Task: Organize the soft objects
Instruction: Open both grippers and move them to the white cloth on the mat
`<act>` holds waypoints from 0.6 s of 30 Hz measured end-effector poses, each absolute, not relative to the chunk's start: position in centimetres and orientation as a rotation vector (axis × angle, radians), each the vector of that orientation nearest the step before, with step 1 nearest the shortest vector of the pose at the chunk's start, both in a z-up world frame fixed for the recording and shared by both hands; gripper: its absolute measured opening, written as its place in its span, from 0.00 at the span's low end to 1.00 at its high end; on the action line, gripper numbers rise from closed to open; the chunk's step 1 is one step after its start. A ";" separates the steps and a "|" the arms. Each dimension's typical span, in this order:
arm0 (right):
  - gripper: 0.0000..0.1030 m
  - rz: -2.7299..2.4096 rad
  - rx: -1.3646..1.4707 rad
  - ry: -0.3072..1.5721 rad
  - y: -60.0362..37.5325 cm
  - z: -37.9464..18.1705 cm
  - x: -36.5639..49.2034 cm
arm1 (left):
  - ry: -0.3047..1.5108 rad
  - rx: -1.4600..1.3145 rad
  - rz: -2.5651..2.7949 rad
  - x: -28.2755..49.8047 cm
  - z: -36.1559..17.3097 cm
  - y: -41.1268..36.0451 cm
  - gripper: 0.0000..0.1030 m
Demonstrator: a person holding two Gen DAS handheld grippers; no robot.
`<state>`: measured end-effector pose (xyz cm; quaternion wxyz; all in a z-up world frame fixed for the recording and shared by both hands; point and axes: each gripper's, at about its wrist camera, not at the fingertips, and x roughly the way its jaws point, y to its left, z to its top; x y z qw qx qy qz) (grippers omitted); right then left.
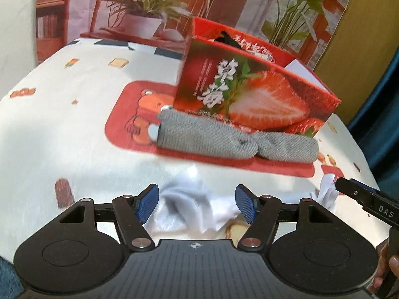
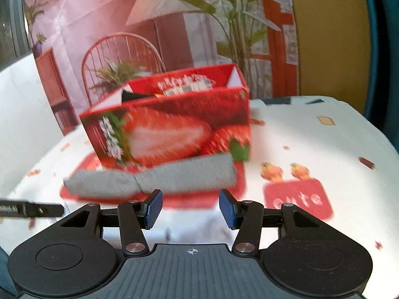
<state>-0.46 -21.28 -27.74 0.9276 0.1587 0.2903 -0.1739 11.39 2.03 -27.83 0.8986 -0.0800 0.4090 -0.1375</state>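
Observation:
A crumpled white sock [image 1: 189,206] lies on the tablecloth just below my left gripper [image 1: 197,204]. Its blue pads [image 1: 149,203] stand apart on either side of the sock and do not press on it. Another bit of white cloth [image 1: 327,191] sits by the tip of my right gripper [image 1: 349,190]. In the right wrist view my right gripper [image 2: 190,209] is open over blurred white cloth [image 2: 192,226]. A pair of grey socks [image 1: 232,140] [image 2: 154,179] lies on a red mat [image 1: 119,122] in front of the open strawberry box [image 1: 251,92] [image 2: 174,129].
Something dark lies inside the box [image 1: 225,38]. The table wears a white printed cloth [image 1: 62,129] with a red "cute" patch [image 2: 299,199]. A backdrop with printed plants and a chair stands behind. The left gripper's finger [image 2: 32,209] enters at the right wrist view's left edge.

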 end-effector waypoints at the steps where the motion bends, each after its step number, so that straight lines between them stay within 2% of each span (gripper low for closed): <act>1: 0.46 -0.371 0.318 0.598 -21.3 -28.1 -1.0 | 0.853 -0.170 -0.281 11.3 -28.0 2.2 0.68; 10: 0.46 -0.429 0.354 0.606 -22.3 -30.3 -2.0 | 0.860 -0.193 -0.279 11.2 -28.4 2.9 0.68; 18: 0.46 -0.385 0.338 0.656 -21.6 -32.3 -0.3 | 0.878 -0.188 -0.288 11.8 -29.9 2.4 0.62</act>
